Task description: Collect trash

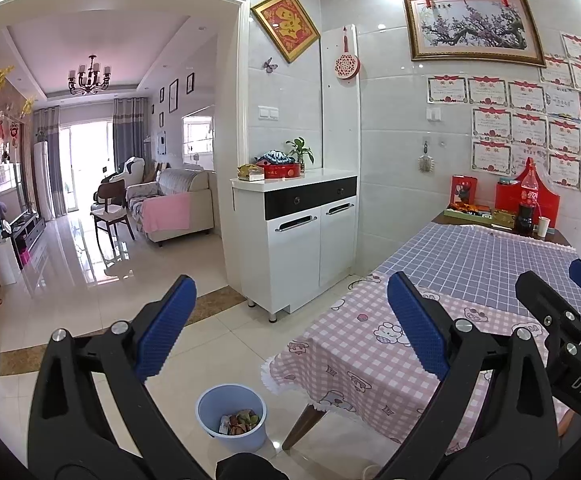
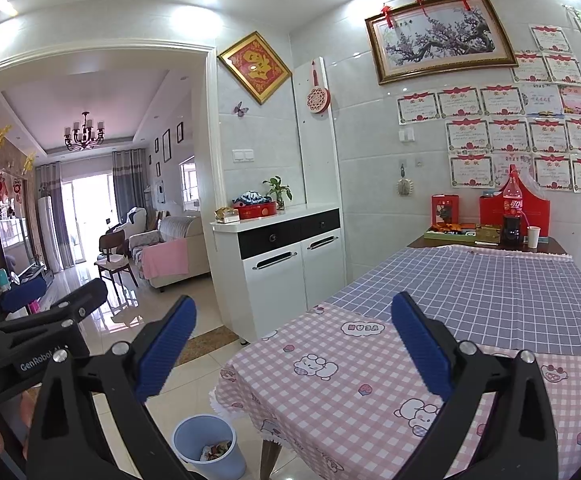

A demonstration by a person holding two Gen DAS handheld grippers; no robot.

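Note:
A light blue trash bin [image 1: 232, 416] stands on the floor by the table's near left corner, with colourful wrappers [image 1: 242, 422] inside. It also shows in the right wrist view [image 2: 209, 446]. My left gripper [image 1: 290, 328] is open and empty, held above the floor and the table's corner. My right gripper [image 2: 292, 344] is open and empty above the pink end of the table [image 2: 350, 380]. The right gripper shows at the right edge of the left wrist view [image 1: 570, 300]; the left gripper shows at the left edge of the right wrist view [image 2: 50, 304].
The table carries a pink checked cloth [image 1: 370, 352] and a blue checked cloth [image 1: 490, 256]. At its far end stand a cola bottle [image 1: 528, 200], a paper cup [image 1: 543, 226], red boxes and a tray. A white cabinet [image 1: 294, 240] stands left of the table.

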